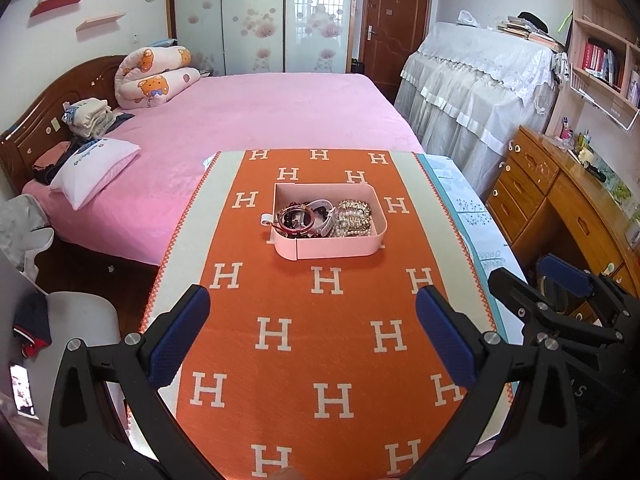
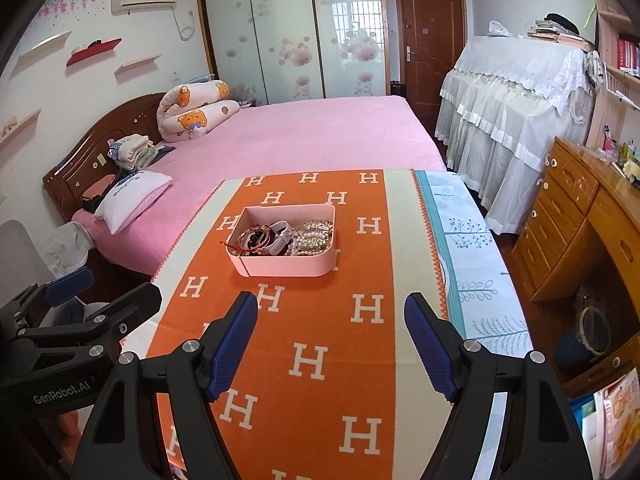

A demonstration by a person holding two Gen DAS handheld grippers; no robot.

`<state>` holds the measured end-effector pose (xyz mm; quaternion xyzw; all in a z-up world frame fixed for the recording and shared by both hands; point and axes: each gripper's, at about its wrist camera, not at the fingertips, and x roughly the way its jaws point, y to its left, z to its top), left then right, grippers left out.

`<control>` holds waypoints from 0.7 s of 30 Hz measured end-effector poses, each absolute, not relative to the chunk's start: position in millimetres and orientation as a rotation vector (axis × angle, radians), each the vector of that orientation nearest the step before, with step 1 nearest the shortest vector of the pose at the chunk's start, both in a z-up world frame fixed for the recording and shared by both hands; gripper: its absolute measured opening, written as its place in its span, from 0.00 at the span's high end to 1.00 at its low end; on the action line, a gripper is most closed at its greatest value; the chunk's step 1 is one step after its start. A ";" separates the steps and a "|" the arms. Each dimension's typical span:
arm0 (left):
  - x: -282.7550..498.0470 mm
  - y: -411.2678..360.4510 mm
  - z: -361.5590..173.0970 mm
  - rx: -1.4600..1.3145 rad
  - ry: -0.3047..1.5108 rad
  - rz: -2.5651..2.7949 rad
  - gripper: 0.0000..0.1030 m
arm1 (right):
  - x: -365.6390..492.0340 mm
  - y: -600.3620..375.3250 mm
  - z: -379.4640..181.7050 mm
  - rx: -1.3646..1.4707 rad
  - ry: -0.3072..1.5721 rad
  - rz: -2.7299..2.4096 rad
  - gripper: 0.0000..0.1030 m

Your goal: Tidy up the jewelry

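"GenRobot.AI" is printed on the left gripper (image 2: pixel 88 292), which like the right gripper (image 2: pixel 332 312) gapes wide and empty above the H-patterned orange cloth (image 2: pixel 320 320), whose near half is bare, while the jewelry-filled pink tray (image 2: pixel 288 268) sits mid-cloth beyond both.

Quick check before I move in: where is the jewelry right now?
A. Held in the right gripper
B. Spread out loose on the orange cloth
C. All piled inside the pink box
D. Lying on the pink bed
C: the bracelets and pearl strands sit heaped inside the pink box on the orange cloth, while the left gripper and right gripper stand open and empty.
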<state>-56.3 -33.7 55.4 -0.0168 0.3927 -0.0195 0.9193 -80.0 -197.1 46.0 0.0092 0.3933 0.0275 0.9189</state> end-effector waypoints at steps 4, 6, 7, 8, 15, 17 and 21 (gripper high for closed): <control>-56.5 -32.7 56.5 -0.028 0.814 -0.035 0.01 | -79.1 -197.0 44.9 0.018 0.820 0.054 0.25; -56.3 -32.6 55.9 -0.028 0.820 -0.034 0.01 | -79.0 -196.0 43.9 0.016 0.826 0.051 0.25; -56.4 -32.9 55.6 -0.026 0.823 -0.033 0.01 | -78.9 -196.4 43.4 0.016 0.828 0.050 0.25; -56.3 -32.6 54.8 -0.024 0.825 -0.032 0.01 | -78.4 -195.9 42.2 0.016 0.832 0.049 0.25; -56.7 -31.3 53.0 -0.016 0.832 -0.025 0.01 | -77.5 -194.9 39.3 0.012 0.849 0.048 0.25; -57.3 -31.5 53.2 -0.016 0.829 -0.028 0.01 | -77.4 -195.0 39.4 0.012 0.853 0.050 0.25; -57.7 -30.5 53.4 -0.016 0.827 -0.027 0.01 | -75.6 -193.5 39.8 -0.004 0.853 0.045 0.25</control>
